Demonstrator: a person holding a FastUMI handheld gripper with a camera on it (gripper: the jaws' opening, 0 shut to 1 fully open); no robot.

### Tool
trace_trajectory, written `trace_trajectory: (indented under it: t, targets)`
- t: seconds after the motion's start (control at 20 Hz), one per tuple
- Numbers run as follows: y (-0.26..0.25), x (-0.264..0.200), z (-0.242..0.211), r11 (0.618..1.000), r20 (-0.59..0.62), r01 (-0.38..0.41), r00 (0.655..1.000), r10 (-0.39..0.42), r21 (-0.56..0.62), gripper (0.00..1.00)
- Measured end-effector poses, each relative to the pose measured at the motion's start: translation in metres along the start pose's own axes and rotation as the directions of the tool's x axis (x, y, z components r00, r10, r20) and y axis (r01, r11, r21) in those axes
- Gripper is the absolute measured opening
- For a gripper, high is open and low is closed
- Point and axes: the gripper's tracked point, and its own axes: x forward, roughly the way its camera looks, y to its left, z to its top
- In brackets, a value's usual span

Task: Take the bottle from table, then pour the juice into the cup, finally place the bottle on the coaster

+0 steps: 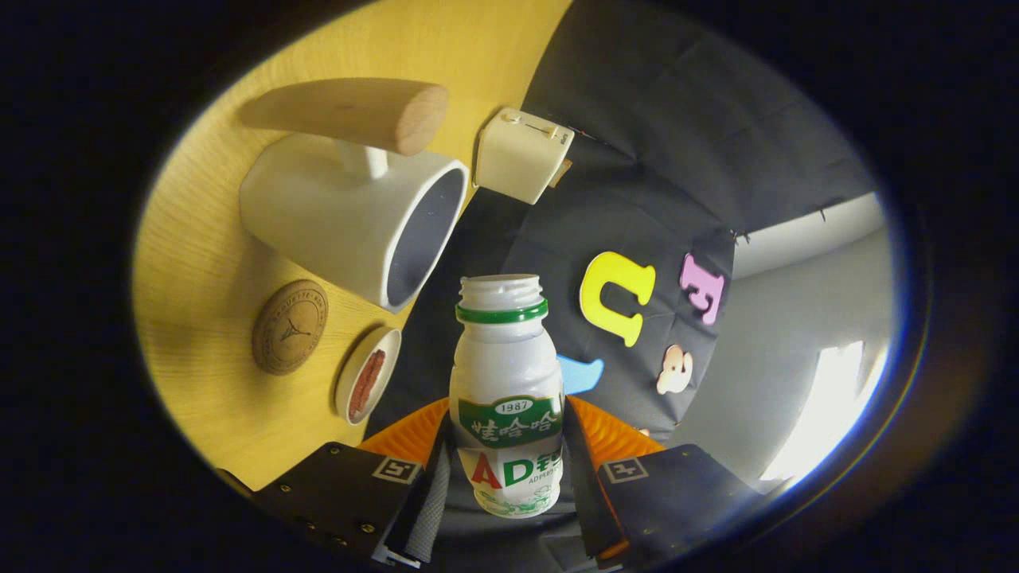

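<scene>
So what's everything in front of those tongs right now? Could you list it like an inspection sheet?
Surface: yellow wood-grain table, seen rolled sideways in the view.
Job's things: small white bottle, cap off, held between the tongs; white cup with a wooden handle, on the table, inside looks dark; round brown coaster beside the cup, nothing on it.
Clutter: small white dish with something reddish in it; cream box beyond the cup.
Tongs: tongs closed on the bottle, one finger on each side.
Cables: nothing seen.
Surroundings: black cloth wall; grey wall and a bright window patch past it.
</scene>
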Motion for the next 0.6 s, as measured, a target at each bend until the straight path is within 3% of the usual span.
trace_trajectory:
  t: [0.25,0.6]
  targets:
    - [0.009,0.001,-0.007,0.969,-0.013,-0.076,0.997,0.082,0.237,0.68]
    - [0.019,0.001,-0.009,0.829,0.014,-0.172,0.981,0.195,0.532,0.68]
